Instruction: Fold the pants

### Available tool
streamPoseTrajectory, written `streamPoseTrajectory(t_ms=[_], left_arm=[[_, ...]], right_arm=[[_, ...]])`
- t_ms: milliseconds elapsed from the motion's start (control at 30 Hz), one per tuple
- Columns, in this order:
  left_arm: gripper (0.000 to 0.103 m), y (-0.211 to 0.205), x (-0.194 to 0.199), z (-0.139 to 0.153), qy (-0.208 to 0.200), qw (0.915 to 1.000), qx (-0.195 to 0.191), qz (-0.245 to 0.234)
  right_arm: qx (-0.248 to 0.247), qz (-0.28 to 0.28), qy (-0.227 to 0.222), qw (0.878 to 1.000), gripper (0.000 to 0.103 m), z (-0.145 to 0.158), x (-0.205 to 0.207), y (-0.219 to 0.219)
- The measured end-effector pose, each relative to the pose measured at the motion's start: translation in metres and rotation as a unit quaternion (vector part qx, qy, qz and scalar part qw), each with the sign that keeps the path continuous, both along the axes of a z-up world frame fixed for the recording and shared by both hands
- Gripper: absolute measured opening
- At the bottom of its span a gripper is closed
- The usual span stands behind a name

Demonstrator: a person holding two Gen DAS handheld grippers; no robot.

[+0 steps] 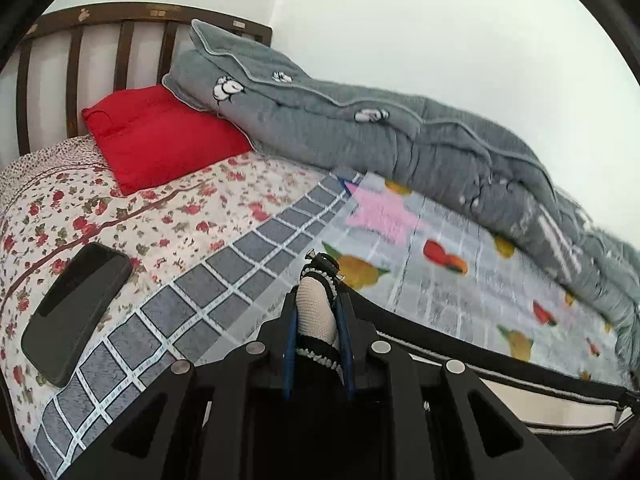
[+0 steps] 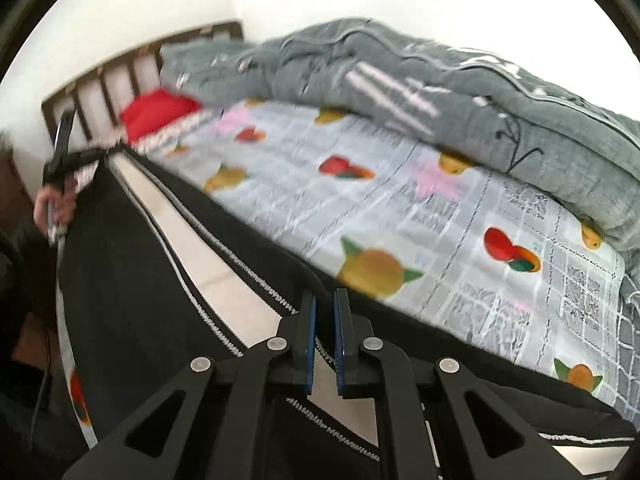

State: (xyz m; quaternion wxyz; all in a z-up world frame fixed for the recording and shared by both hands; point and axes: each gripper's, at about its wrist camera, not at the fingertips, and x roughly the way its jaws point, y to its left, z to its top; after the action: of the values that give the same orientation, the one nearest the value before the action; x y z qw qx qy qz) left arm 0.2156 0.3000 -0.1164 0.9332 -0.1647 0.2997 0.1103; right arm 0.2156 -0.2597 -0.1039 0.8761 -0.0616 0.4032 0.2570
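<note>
The black pants with a cream side stripe [image 2: 224, 280] stretch between the two grippers, held up over the bed. My left gripper [image 1: 318, 304] is shut on a bunched end of the pants [image 1: 318, 312], cream and black fabric with white stitching. From there the pants run right along the bottom of the left wrist view [image 1: 520, 400]. My right gripper [image 2: 325, 320] is closed to a narrow gap over the stripe edge of the pants. The left gripper and the hand holding it show far left in the right wrist view [image 2: 60, 168].
The bed has a fruit-print grey sheet [image 2: 440, 220], a grey checked blanket [image 1: 224, 280] and a floral cover [image 1: 120, 216]. A black phone [image 1: 76, 312] lies on the floral cover. A red pillow [image 1: 160, 140] and a grey quilt [image 1: 400, 132] lie by the wall and headboard [image 1: 100, 32].
</note>
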Motion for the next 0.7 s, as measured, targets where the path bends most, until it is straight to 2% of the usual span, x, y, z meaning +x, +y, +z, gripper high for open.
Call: streamPoseTrajectory(t_ms=[67,233,333,433,467,500,533,567,700], left_arm=[[0.018,-0.001,0.005,-0.001,0.005,1.0,0.002,0.003],[0.018,-0.008,0.023,-0.015,0.043,0.9986,0.027,0.017],[0.018,-0.007,0.03,-0.024,0.063,0.9975,0.019,0.025],[0.02,-0.006,0.033,-0.031,0.076,0.9965,0.016,0.03],[0.023,-0.006,0.034,-0.033,0.08,0.9961,0.018,0.034],[0.028,-0.007,0.035,-0.034,0.086,0.9951,0.025,0.04],[0.03,-0.008,0.035,-0.034,0.091,0.9943,0.031,0.046],[0.034,-0.009,0.035,-0.034,0.098,0.9933,0.036,0.051],[0.039,-0.016,0.032,-0.029,0.105,0.992,0.048,0.052]], right_arm=[[-0.004,-0.01,0.002,1.0,0.008,-0.002,0.009,0.002],[-0.061,-0.032,0.027,0.997,0.008,-0.033,0.033,0.021],[-0.081,-0.041,0.044,0.995,0.008,-0.052,0.041,0.026],[-0.084,-0.05,0.045,0.994,0.01,-0.056,0.043,0.025],[-0.085,-0.058,0.044,0.994,0.014,-0.055,0.044,0.024],[-0.086,-0.067,0.043,0.993,0.022,-0.055,0.045,0.022],[-0.088,-0.081,0.044,0.992,0.036,-0.054,0.046,0.02],[-0.091,-0.096,0.049,0.99,0.041,-0.053,0.047,0.017],[-0.068,-0.14,0.04,0.987,0.041,-0.035,0.04,-0.003]])
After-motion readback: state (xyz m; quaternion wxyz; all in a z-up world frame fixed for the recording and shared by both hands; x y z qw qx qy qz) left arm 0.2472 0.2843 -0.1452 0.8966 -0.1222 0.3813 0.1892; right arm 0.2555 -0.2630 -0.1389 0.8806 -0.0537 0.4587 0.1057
